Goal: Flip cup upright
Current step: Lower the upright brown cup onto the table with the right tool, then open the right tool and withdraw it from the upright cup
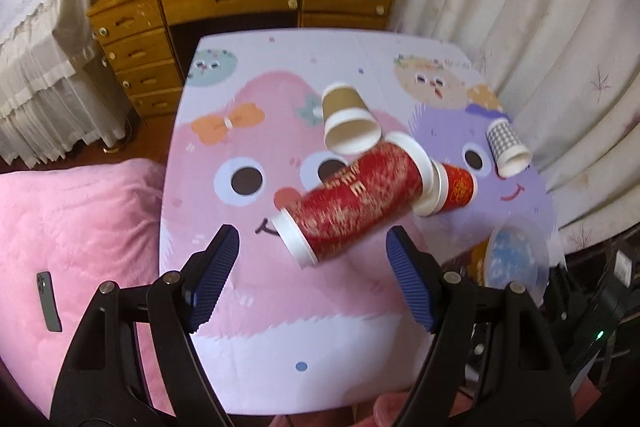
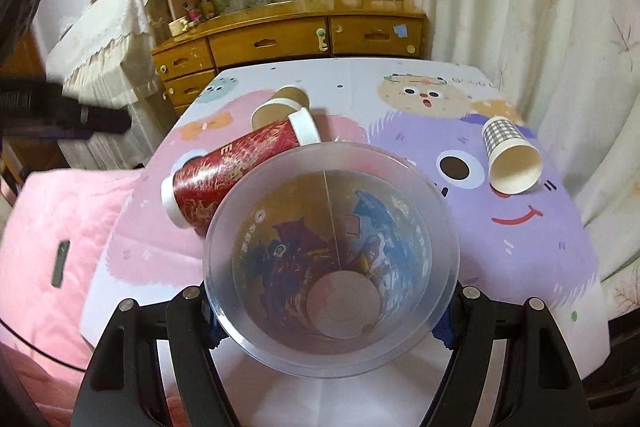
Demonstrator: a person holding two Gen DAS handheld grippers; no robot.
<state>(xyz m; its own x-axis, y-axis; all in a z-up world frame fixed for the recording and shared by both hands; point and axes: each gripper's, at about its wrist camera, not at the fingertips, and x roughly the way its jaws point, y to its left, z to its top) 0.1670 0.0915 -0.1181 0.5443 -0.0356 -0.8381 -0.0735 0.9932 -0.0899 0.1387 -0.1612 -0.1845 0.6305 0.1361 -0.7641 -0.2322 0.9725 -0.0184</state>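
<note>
Table (image 1: pixel 248 367) foreground lies bare beneath parted left tongs (image 1: pixel 312 251) near red cup (image 1: pixel 352 203).

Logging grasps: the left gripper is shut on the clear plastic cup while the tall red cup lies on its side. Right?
Not quite: the right gripper is shut on the clear plastic cup, per the right wrist view. The tall red cup does lie on its side.

A clear plastic cup with printed sides (image 2: pixel 332 259) sits between the fingers of the right claw (image 2: pixel 332 327), its open mouth facing the camera, over the near part of the cartoon-printed surface (image 2: pixel 520 267). Just behind it to the left, a tall red paper cup (image 2: pixel 236 167) lies on its side. Further off, touching that cup's far end, lies a small brown paper cup (image 2: pixel 280 105). Well apart at the right edge lies a checked paper cup (image 2: pixel 508 155). Left of the surface is a pink quilted bed (image 2: pixel 48 227).
</note>
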